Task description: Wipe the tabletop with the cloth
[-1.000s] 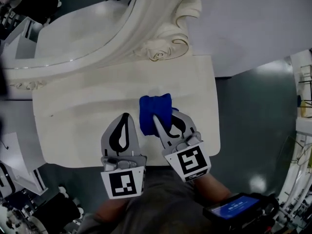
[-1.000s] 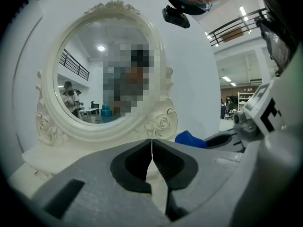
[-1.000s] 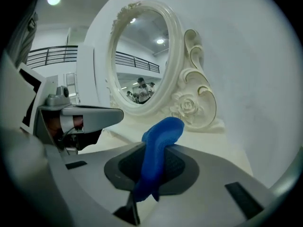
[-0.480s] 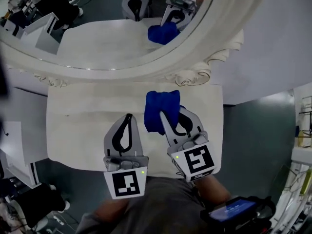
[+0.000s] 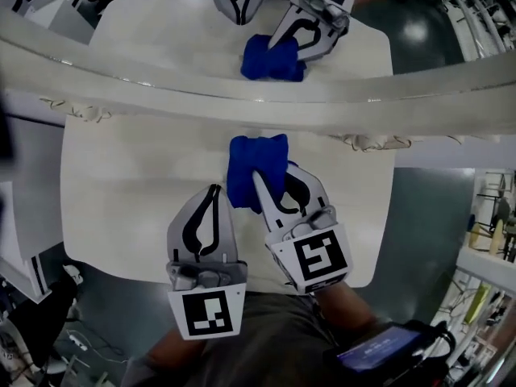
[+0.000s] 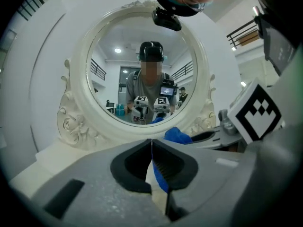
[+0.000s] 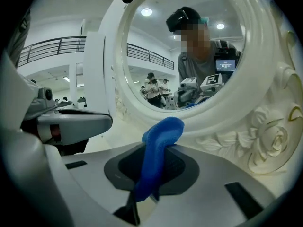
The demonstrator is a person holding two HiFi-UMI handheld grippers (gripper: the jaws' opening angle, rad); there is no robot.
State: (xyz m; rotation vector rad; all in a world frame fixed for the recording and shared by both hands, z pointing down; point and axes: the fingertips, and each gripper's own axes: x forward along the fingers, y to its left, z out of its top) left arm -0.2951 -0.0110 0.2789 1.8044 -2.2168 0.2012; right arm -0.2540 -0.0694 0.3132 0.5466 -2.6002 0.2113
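Both jaws of the left hand-held gripper [image 5: 211,193] are pressed together on nothing, over the near half of the tabletop [image 5: 121,192]. Just beside it, the right hand-held gripper [image 5: 272,182] pinches a fold of the blue cloth [image 5: 246,166], which lies bunched past the middle, close to the far edge. There the mirror [image 5: 242,95] stands. A forward stroke could likely ram cloth or jaws into its ornate frame. Since only one fold is gripped, the bunched cloth may also drag unevenly or slip free.

Dim, murky head view; gripper views bright under ceiling lights [image 7: 147,12], edges fisheye-bent, foreground seemingly soft.
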